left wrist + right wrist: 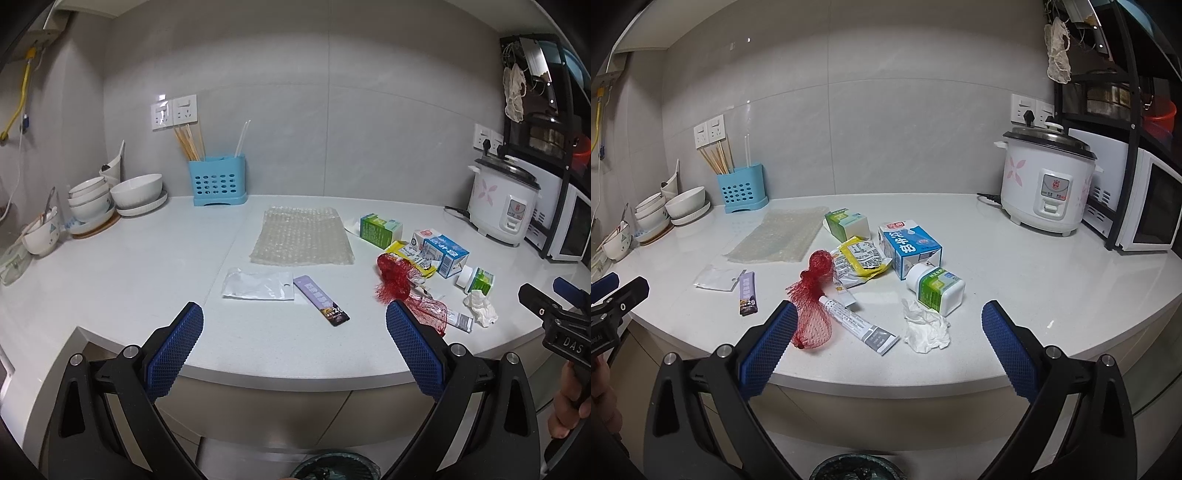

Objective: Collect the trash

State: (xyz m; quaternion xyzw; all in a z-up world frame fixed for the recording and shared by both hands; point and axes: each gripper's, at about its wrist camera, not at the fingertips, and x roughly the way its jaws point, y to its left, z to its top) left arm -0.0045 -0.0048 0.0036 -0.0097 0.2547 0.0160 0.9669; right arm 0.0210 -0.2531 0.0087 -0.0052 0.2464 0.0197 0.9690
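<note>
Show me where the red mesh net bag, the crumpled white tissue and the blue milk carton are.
Red mesh net bag (812, 317), right wrist view, lower bulge.
Crumpled white tissue (926, 328), right wrist view, middle.
Blue milk carton (908, 248), right wrist view, printed top face.

Left tongs (294, 328) spread wide, right tongs (890, 325) same, both level, empty

A white counter (1034, 280) with a curved front edge carries a scatter of trash: a bubble-wrap sheet (775, 240) toward the middle, and nearer the front edge a clear plastic bag (714, 277), purple sachet (748, 293), red mesh net (812, 306), grey tube (860, 325) and crumpled tissue (925, 325). Behind these lie a yellow wrapper (860, 260), blue milk carton (910, 249), green-and-white box (846, 223) and a white bottle (936, 288) on its side. Along the back edge stand a blue utensil holder (740, 190) and stacked bowls (683, 205) at the left end, and a rice cooker (1047, 181) at the right.
</note>
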